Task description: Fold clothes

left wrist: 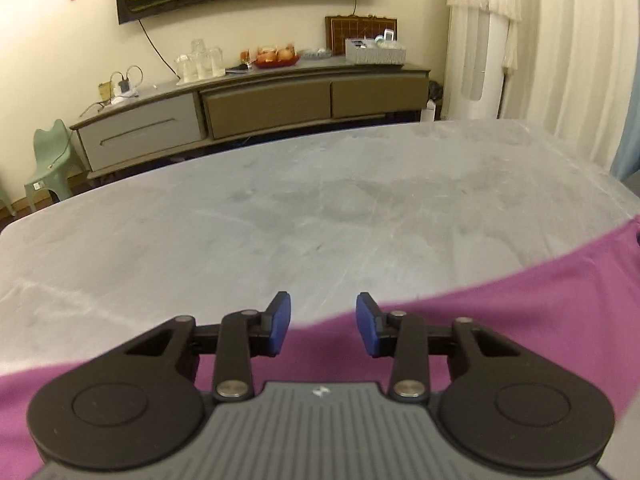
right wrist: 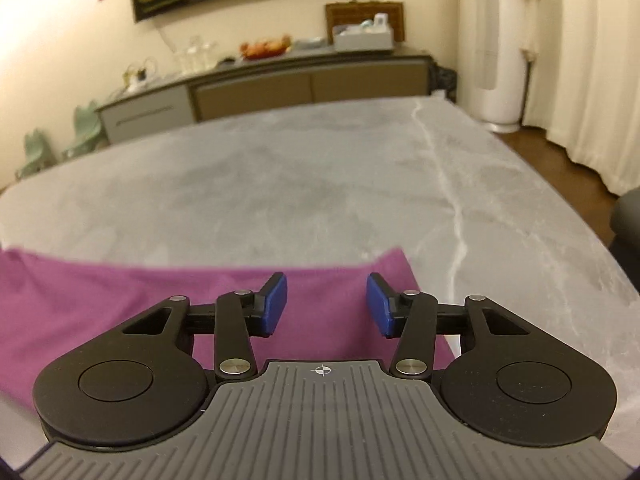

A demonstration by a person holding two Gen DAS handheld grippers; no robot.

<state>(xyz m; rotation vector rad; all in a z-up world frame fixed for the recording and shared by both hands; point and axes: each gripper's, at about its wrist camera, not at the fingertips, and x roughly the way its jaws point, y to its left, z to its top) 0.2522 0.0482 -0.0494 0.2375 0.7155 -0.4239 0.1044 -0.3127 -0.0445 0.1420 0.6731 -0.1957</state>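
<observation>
1. Nearest in each wrist view is the tool itself: ribbed grey housing, two round black discs, black linkage arms with metal rivets, and two flat blue pads.
2. The left tool [left wrist: 323, 322] stands partly open with nothing between its pads; they hang above the cloth's far edge without gripping it.
3. The right tool [right wrist: 327, 304] is likewise parted – a clear gap between its two blue pads [right wrist: 276, 302], nothing clamped.
4. One garment, a purple cloth [left wrist: 520, 320] – soft, matte knit – lies flat under both tools. In the left view it runs in a band from lower left to the right edge; in the right view its far right corner [right wrist: 394, 258] sits just beyond the right pad.
5. Beyond the cloth stretches the counter [left wrist: 280, 208], a smooth grey marbled surface with one pale vein running along it in the right view.
6. Farther back stands a long low sideboard [left wrist: 260, 104] with drawer fronts, carrying clear glassware, a red bowl of fruit and a white box.
7. Pale green plastic stools [right wrist: 86, 120] stand at the left; cream curtains [left wrist: 572, 40] hang on the right, and a dark framed picture hangs on the wall.
</observation>
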